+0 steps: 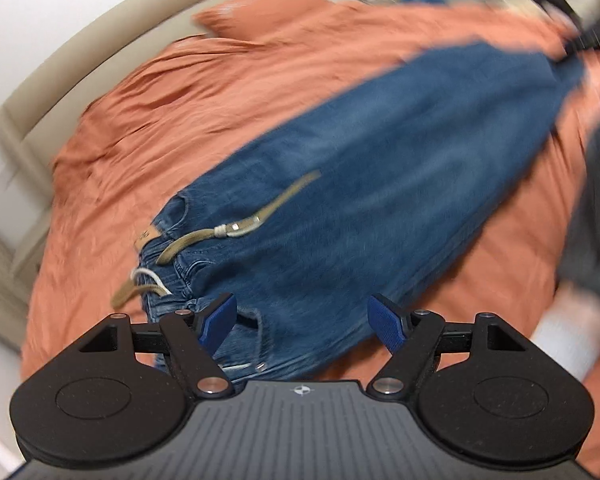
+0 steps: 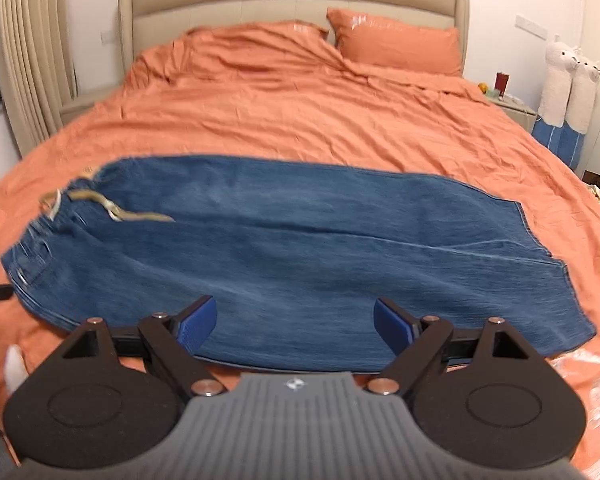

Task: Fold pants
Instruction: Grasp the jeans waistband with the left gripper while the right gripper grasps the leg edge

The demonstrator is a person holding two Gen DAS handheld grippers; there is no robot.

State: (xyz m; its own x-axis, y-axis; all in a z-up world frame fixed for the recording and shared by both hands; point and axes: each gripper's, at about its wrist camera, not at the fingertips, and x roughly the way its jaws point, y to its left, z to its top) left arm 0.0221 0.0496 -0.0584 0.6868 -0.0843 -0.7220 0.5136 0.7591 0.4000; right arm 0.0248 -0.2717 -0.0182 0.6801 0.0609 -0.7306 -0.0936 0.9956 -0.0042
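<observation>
Left wrist view: hovering over the waistband end of blue jeans (image 1: pixel 360 184) lying on an orange bed cover (image 1: pixel 148 112). Left gripper (image 1: pixel 302 322) spread wide, its 2 blue pads holding nothing. Waistband, with tan drawstring (image 1: pixel 236 228), sitting just ahead of the fingers; long axis running away toward the upper right.

Right wrist view: looking across the jeans' length, waistband left, hems right. Right gripper (image 2: pixel 294 326) also spread wide and empty, hanging above the near long edge at mid-leg. Apparently already doubled leg over leg.
</observation>
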